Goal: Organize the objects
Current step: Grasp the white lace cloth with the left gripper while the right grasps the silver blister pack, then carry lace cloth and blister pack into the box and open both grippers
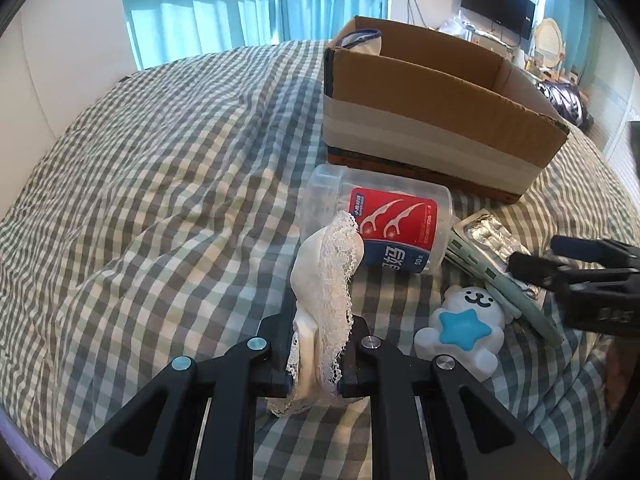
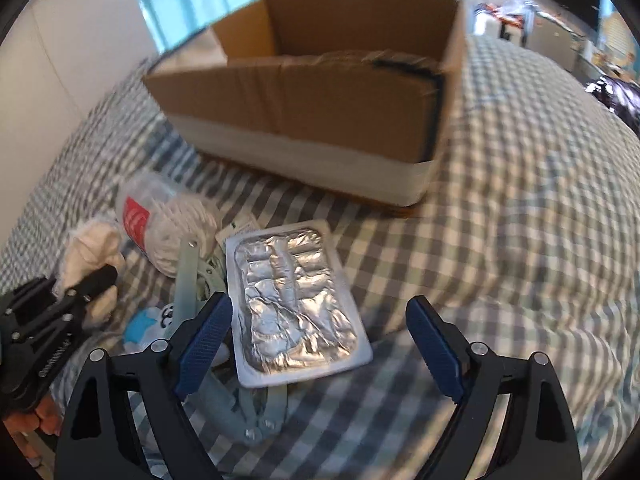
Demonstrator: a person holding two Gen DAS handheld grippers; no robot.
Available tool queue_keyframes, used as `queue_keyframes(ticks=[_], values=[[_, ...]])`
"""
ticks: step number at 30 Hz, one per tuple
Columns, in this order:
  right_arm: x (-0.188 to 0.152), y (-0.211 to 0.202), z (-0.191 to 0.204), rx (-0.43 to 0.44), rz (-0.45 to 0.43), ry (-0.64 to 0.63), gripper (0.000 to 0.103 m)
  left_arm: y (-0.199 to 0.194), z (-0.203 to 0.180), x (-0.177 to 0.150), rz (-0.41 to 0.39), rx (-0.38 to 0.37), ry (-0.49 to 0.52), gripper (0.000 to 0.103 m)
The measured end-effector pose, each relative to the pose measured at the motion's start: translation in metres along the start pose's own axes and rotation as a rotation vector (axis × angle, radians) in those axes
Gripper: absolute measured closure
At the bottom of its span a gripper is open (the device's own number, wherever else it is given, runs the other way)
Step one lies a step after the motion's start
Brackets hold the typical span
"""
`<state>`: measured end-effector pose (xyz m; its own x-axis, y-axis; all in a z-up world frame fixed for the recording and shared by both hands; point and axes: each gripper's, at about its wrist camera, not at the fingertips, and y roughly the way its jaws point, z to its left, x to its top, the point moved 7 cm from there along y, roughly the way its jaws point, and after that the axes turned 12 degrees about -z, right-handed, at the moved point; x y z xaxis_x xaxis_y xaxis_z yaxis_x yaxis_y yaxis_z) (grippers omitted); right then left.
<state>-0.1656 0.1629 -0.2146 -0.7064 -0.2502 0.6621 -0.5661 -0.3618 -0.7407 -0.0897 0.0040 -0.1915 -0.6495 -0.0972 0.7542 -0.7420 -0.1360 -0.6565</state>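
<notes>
Lace cloth [image 1: 326, 280] was pinched between the closed left tongs [image 1: 316, 364] above the bed [image 1: 160, 184], lifted for carrying to the cardboard box [image 1: 432, 120] at 1 o'clock. Right tongs [image 2: 320, 344] stood wide open and empty over the foil blister pack [image 2: 292, 300], probably lined up to grasp it.

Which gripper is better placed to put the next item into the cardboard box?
Left. The left gripper already clamps the lace cloth; the right gripper is open over the foil blister pack, holding nothing. The cardboard box is ahead.

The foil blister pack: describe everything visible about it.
The foil blister pack is a flat rectangular sheet with a pale rim and a crinkled silver centre of raised pockets. It lies on the checked bedspread, partly over a pale green folding frame, between the open right gripper's fingers, untouched.
</notes>
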Motion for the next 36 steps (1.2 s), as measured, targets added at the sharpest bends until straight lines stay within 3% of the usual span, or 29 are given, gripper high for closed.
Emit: queue_keyframes(ticks=[7,12,14,20,22,32,36], values=[[-0.004,0.019,0.005,-0.011,0.051,-0.048,0.018,0.007,0.0,0.0,0.022,-0.014,-0.002,0.089],[-0.004,0.011,0.009,-0.008,0.022,-0.069,0.041,0.006,-0.003,0.0,0.019,-0.011,0.006,0.089],[-0.004,0.006,0.013,-0.011,0.007,-0.092,0.063,0.005,-0.003,0.001,0.016,-0.005,0.015,0.089],[0.002,-0.018,0.016,-0.001,-0.093,-0.106,0.091,0.0,0.001,0.002,0.001,0.014,0.008,0.089],[0.001,-0.027,0.016,0.02,-0.116,-0.084,0.096,-0.005,0.002,0.002,-0.01,0.023,0.01,0.089],[-0.002,-0.09,0.005,0.03,-0.21,-0.068,0.096,-0.029,-0.008,0.002,-0.028,0.004,-0.013,0.089],[0.0,-0.113,0.006,0.024,-0.228,-0.079,0.096,-0.052,-0.01,0.028,-0.104,-0.02,-0.046,0.089]])
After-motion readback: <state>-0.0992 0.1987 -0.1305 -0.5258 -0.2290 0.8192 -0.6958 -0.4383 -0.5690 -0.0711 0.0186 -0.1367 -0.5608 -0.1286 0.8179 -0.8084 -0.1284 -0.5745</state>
